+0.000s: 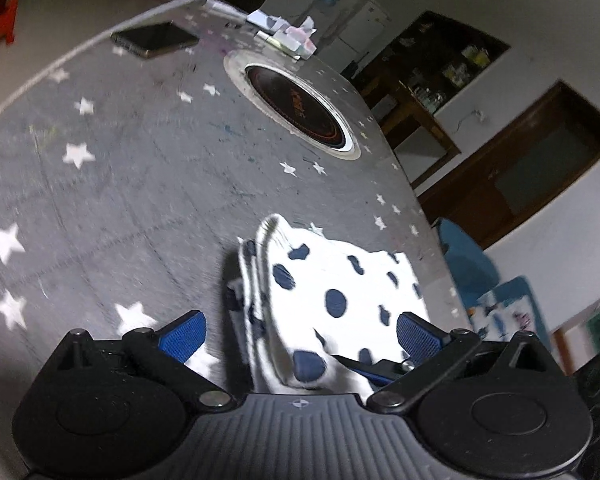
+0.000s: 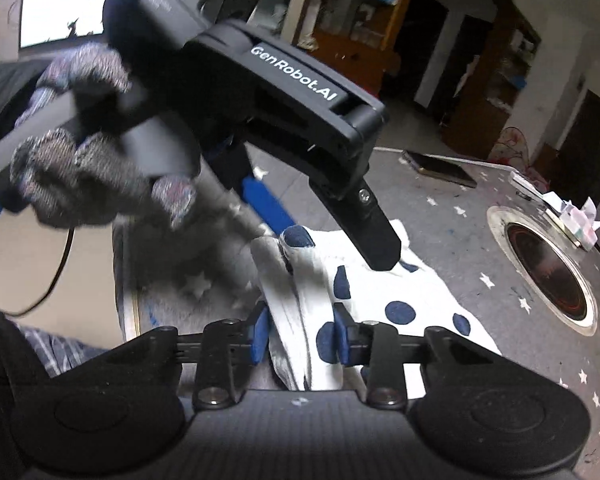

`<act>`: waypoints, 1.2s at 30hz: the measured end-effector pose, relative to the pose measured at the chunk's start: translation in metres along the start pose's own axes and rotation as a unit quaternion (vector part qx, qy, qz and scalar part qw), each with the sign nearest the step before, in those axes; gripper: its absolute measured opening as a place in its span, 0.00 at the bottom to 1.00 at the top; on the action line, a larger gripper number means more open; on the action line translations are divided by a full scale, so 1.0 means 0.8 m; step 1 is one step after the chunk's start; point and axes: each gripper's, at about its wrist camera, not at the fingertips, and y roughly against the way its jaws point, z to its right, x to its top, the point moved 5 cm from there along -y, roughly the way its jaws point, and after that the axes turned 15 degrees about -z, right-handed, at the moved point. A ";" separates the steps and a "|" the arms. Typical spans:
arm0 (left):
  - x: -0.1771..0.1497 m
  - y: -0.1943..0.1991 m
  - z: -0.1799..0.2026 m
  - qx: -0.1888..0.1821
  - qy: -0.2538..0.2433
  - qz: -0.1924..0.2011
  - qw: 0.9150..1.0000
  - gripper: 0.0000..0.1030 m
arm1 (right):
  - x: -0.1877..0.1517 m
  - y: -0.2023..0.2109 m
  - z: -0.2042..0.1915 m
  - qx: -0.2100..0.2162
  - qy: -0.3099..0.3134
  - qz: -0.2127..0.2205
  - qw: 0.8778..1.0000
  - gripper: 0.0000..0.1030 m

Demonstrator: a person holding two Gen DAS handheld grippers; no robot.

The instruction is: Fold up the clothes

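A white garment with dark blue dots (image 1: 332, 292) lies folded on the grey star-patterned table (image 1: 120, 168). My left gripper (image 1: 300, 336) is open, its blue pads on either side of the garment's near end. In the right wrist view my right gripper (image 2: 300, 336) is shut on a bunched fold of the garment (image 2: 380, 300). The left gripper (image 2: 328, 224) shows there from the side, held in a gloved hand (image 2: 80, 176), fingers pointing down over the garment's far edge.
A round black burner (image 1: 296, 110) is set into the table (image 2: 480, 240). A dark phone (image 1: 154, 39) and crumpled paper (image 1: 288, 32) lie at the table's far edge. A blue chair (image 1: 466, 256) stands beyond the right edge.
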 end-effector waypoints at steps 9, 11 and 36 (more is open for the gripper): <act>-0.002 -0.014 -0.009 -0.050 0.083 -0.021 0.995 1.00 | -0.003 0.023 0.029 0.010 -0.069 0.045 0.997 0.25; -0.003 -0.020 -0.009 -0.056 0.091 -0.026 0.994 0.99 | -0.004 0.026 0.032 0.011 -0.078 0.052 0.996 0.25; 0.010 -0.054 -0.011 -0.108 0.158 -0.041 0.981 0.51 | -0.017 0.030 0.049 0.029 -0.121 0.093 0.988 0.23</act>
